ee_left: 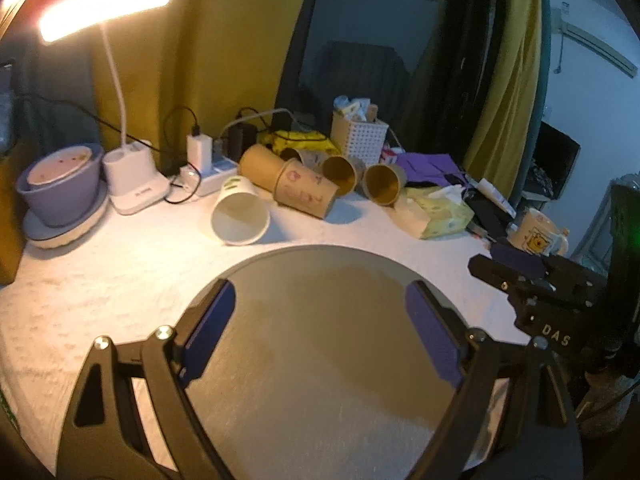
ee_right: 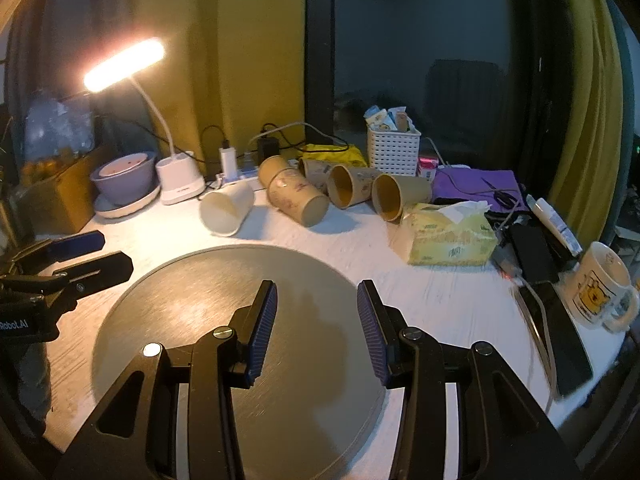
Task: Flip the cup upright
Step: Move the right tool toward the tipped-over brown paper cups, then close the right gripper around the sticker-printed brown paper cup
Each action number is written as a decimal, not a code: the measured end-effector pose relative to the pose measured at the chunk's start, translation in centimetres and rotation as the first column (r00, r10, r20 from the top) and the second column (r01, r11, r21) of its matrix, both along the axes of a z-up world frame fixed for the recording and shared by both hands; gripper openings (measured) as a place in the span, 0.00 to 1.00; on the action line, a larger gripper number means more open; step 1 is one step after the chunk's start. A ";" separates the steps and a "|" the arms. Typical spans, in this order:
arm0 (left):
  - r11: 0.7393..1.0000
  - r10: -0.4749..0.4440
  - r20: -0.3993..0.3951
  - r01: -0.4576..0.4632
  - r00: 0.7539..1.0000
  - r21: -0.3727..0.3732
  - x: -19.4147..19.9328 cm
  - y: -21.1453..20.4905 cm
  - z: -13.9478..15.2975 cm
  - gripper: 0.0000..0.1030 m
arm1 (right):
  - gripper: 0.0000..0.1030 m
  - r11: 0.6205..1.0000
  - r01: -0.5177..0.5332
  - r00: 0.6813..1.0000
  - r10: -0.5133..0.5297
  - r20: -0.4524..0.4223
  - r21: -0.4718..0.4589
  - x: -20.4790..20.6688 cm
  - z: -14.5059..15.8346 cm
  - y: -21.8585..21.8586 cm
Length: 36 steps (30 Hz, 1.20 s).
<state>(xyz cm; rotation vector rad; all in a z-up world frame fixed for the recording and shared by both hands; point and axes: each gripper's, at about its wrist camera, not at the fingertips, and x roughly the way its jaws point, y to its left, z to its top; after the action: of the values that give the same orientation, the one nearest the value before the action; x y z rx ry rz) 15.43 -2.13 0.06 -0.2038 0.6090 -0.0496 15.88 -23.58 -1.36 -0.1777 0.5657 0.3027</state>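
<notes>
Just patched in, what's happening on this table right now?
Nothing is being held yet. The left hand-held gripper and right hand-held gripper both hover open over the round grey tray. Beyond it, several paper cups lie on their sides: a white cup nearest the desk lamp and brown cups beside it. None has been flipped upright.

Left gripper (ee_left: 320,336) spread wide, right gripper (ee_right: 317,330) parted — both empty.

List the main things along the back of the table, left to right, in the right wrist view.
Purple bowl → white lamp base → white paper cup lying on its side → perforated white basket → yellow tissue pack → cartoon-printed ceramic mug.
</notes>
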 end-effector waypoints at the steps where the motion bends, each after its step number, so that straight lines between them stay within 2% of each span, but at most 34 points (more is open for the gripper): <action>1: 1.000 0.000 -0.007 0.000 1.000 0.001 0.7 -0.1 -0.2 0.86 | 0.43 1.000 0.001 1.000 -0.001 -0.002 -0.001 0.7 0.0 -0.2; 11: 0.997 -0.013 -0.085 0.006 0.996 -0.081 10.0 -0.9 -1.3 0.86 | 0.43 0.998 -0.030 0.999 0.028 -0.037 -0.050 8.3 -0.6 -0.6; 17: 0.997 0.028 -0.098 -0.035 0.995 -0.074 14.4 -0.7 -0.6 0.86 | 0.43 0.995 -0.031 0.999 0.029 -0.014 -0.091 11.9 0.2 -0.8; 24: 0.991 0.032 -0.140 -0.050 0.990 -0.126 19.2 -0.1 -1.8 0.86 | 0.43 0.993 -0.041 0.999 0.038 -0.032 -0.112 16.4 0.6 -1.9; 30: 0.982 0.102 -0.213 -0.133 0.972 -0.135 23.4 0.3 -3.8 0.86 | 0.43 0.990 -0.034 0.999 0.029 -0.043 -0.138 19.8 0.8 -2.8; 36: 0.974 0.180 -0.232 -0.207 0.956 -0.097 25.7 0.6 -5.2 0.86 | 0.43 0.987 -0.032 0.999 0.028 -0.032 -0.155 21.2 1.0 -3.2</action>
<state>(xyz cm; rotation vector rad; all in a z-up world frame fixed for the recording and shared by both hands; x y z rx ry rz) 41.17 -1.51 -5.12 -0.3890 0.8073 0.1282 37.05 -26.74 -0.34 -0.3332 0.6165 0.2909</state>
